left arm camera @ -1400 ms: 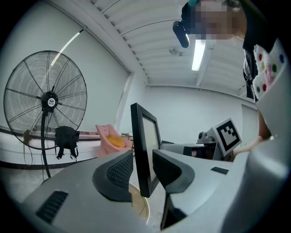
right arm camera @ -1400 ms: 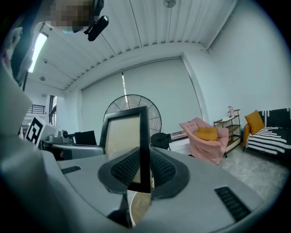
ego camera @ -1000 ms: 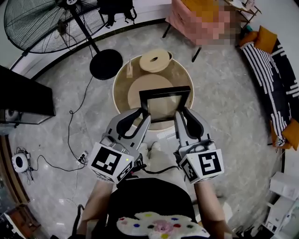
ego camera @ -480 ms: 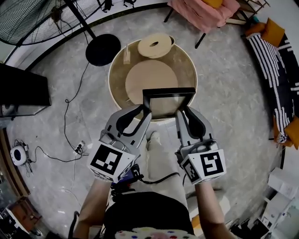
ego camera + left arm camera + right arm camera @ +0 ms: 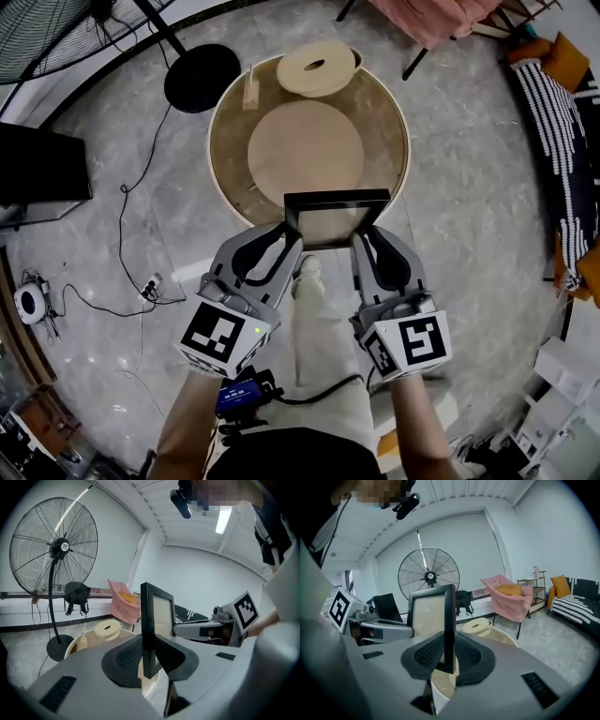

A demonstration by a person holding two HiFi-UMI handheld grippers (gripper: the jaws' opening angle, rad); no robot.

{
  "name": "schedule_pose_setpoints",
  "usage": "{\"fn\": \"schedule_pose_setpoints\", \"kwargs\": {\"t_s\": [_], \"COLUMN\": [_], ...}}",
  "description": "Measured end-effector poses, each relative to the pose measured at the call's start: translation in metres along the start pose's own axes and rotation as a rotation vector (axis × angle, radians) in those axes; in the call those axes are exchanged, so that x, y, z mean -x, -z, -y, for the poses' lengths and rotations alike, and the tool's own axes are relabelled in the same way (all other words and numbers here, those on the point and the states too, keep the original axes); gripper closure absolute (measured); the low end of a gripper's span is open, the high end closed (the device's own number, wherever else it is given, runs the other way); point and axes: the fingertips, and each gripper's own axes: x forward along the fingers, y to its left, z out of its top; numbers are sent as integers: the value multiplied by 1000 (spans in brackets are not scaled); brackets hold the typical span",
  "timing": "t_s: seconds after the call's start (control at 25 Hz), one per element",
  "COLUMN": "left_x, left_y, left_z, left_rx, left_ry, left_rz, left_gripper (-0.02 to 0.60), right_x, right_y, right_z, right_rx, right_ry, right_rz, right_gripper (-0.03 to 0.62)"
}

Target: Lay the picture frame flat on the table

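closest in, the head view looks down on the person's pale trousers (image 5: 323, 347) and one shoe (image 5: 307, 272), with a forearm running up to each marker cube. the left gripper (image 5: 292, 236) and the right gripper (image 5: 362, 240) reach forward side by side. between them stands the picture frame (image 5: 336, 198), black and upright, its pale panel turned toward the person. from above, the gripper tips simply disappear behind the frame's two side rails, and the gripper views settle the rest. the left gripper view shows dark ribbed pads pressed on both faces of the frame's left rail, low near the corner. the right gripper view shows the same clamp on the right rail, so both tongs are closed on the frame. each of those views also catches the other gripper across the frame. the frame stands over the near edge of the round table (image 5: 217, 141), but no view tells me whether its bottom rail meets the tabletop. further along the table lie a large flat wooden disc (image 5: 305, 150) and, at the far rim, a pale ring (image 5: 319, 67). beyond that, the head view gives the fan (image 5: 202, 77) as little more than a black round base, while the left gripper view shows it standing tall. the pink chair (image 5: 508, 599) and striped sofa (image 5: 576, 604) show most fully in the right gripper view.
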Motion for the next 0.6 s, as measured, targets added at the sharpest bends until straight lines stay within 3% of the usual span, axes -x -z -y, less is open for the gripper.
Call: {"fn": "schedule_pose_setpoints", "kwargs": {"t_s": [0.6], "left_x": [-51], "left_y": [92], "left_z": [-51], "left_rx": [91], "left_ry": [-29], "left_rz": [-117], "left_gripper": [486], "right_x": [-74], "right_y": [92], "right_z": [28], "right_rx": [-62], "right_ry": [-34], "right_rz": [-110], "right_gripper": [510]}}
